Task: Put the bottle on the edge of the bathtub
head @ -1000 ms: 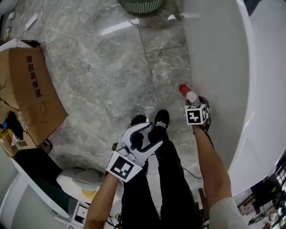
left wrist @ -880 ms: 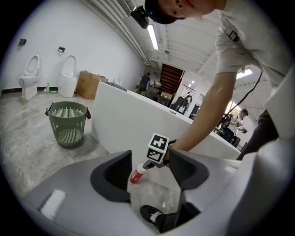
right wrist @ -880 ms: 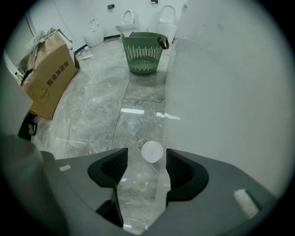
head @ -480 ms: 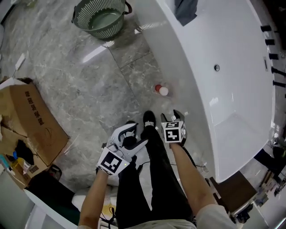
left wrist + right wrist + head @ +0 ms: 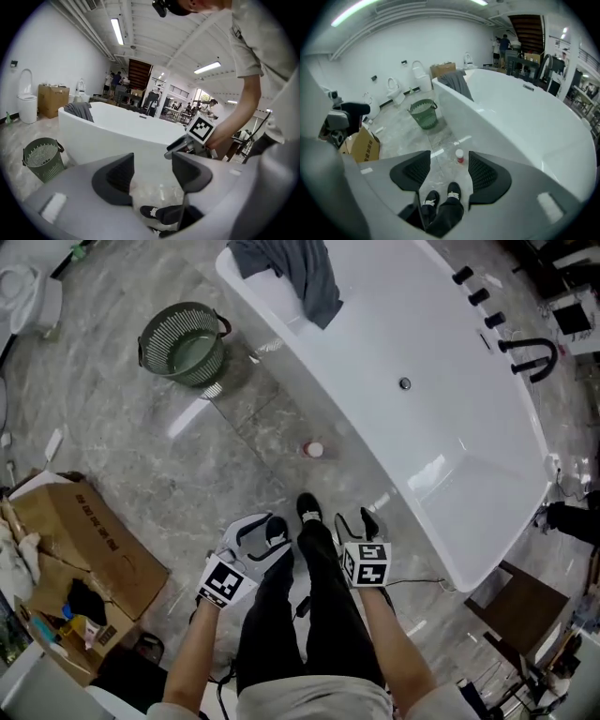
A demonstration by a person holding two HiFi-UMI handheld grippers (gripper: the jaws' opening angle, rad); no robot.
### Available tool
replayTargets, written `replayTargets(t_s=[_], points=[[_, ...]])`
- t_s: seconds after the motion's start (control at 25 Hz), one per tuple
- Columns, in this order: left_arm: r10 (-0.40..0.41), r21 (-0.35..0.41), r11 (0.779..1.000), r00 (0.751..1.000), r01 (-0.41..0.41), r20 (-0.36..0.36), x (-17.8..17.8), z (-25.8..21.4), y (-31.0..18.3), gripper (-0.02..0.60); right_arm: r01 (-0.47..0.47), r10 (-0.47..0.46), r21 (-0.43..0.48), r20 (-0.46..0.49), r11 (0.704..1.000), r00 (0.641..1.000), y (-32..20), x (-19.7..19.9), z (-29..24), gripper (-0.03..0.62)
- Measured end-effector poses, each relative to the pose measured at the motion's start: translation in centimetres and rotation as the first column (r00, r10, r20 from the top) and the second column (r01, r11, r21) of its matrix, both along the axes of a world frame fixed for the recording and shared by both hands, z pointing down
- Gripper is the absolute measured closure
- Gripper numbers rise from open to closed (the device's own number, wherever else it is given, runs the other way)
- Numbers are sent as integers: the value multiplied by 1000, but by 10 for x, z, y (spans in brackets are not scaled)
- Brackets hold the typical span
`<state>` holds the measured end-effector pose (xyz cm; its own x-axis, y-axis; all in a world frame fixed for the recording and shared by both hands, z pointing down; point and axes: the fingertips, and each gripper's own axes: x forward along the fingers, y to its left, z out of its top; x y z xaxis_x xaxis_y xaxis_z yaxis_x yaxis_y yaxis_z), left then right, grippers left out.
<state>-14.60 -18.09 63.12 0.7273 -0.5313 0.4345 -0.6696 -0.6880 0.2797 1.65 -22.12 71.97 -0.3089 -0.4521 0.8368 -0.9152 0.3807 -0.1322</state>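
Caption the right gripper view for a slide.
Open right gripper frames a red bottle with a white cap on the grey floor beside the white bathtub.

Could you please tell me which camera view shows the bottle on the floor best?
The right gripper view: the bottle stands upright on the floor beside the bathtub. The head view shows it small, from above. I cannot make it out in the left gripper view.
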Motion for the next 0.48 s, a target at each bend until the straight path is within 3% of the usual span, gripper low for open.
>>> replayTargets(t_s=[0.24,0.48], points=[[-30,62,997,998,34,-58,-3,-77,3,276,-33,23,96,104,995,994,15,-16,-88,338],[-66,66,995,994,72,-85,7,-117,12,276,-43,21,163,132,986,991,35,-21,-155,338]])
